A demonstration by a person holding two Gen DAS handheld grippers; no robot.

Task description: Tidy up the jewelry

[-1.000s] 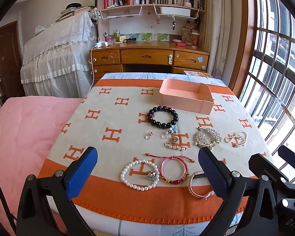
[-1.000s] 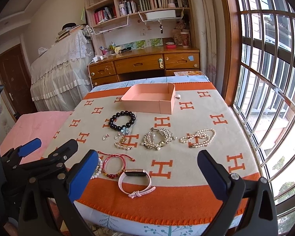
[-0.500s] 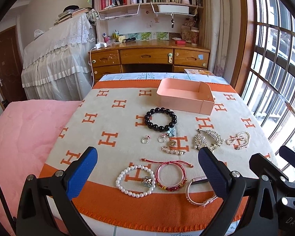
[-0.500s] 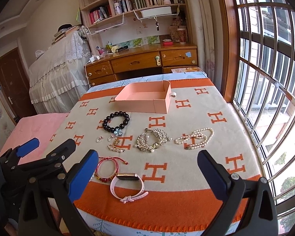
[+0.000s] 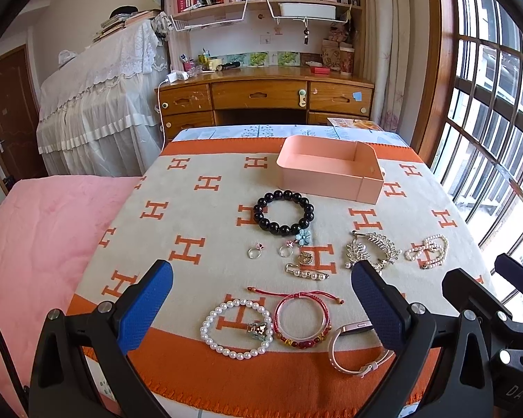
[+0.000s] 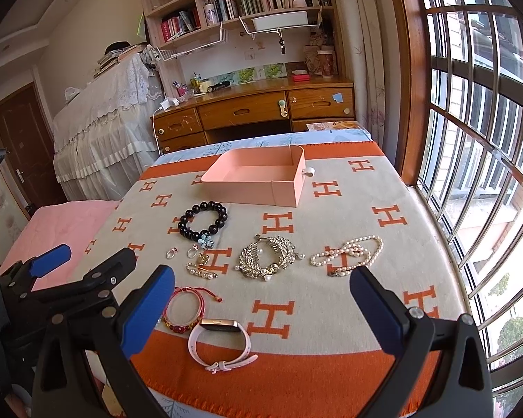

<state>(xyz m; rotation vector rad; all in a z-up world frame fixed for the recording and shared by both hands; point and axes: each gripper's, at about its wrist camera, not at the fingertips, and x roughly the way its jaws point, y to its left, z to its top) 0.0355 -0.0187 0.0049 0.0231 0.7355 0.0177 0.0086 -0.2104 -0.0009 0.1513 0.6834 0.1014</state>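
Left wrist: left gripper [image 5: 261,304] gaping wide over orange-and-cream blanket [image 5: 198,209], pink box [image 5: 327,174] lying at 12 o'clock, black bead bracelet [image 5: 284,216] below it, wooden desk [image 5: 265,95] standing behind; right wrist: right gripper [image 6: 261,308] spreading empty, pink watch [image 6: 219,345] lying at 6 o'clock, barred window [image 6: 477,139] glowing at 3 o'clock.

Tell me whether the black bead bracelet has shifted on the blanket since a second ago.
No. The black bead bracelet still lies just before the pink box, by the same orange H; only the cameras moved.
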